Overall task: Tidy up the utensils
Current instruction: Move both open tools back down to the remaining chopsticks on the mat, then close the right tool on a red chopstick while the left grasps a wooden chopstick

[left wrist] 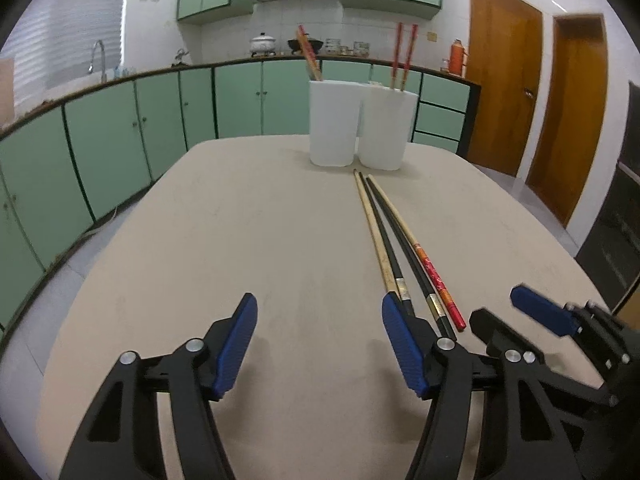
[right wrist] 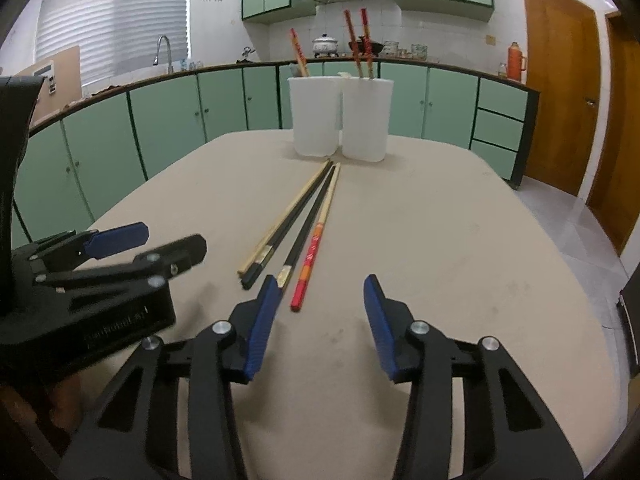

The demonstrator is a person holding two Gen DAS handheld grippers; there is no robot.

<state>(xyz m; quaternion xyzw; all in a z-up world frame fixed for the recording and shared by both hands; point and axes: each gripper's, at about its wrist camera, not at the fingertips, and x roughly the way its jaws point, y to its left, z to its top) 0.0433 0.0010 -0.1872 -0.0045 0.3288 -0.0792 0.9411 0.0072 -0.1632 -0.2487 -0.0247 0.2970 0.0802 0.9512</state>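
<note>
Reaching: step in hand looks like the approach to the loose chopsticks (right wrist: 304,224), four lying side by side on the desk (right wrist: 440,260), tips toward two white holders (right wrist: 340,116)
Left hand-held gripper (left wrist: 320,344): released, nothing between its pads, its right pad just beside the butt ends
Right hand-held gripper (right wrist: 320,320): released and empty, the red-ended chopstick (right wrist: 308,268) lying just ahead of its gap
Next move: likely close on one stick near its butt, lift, and drop it into a holder that already has red chopsticks standing in it
Surface: beige, rounded desk
Room: kitchen, green cabinets (right wrist: 168,120), sink tap, range hood, wooden doors
</note>
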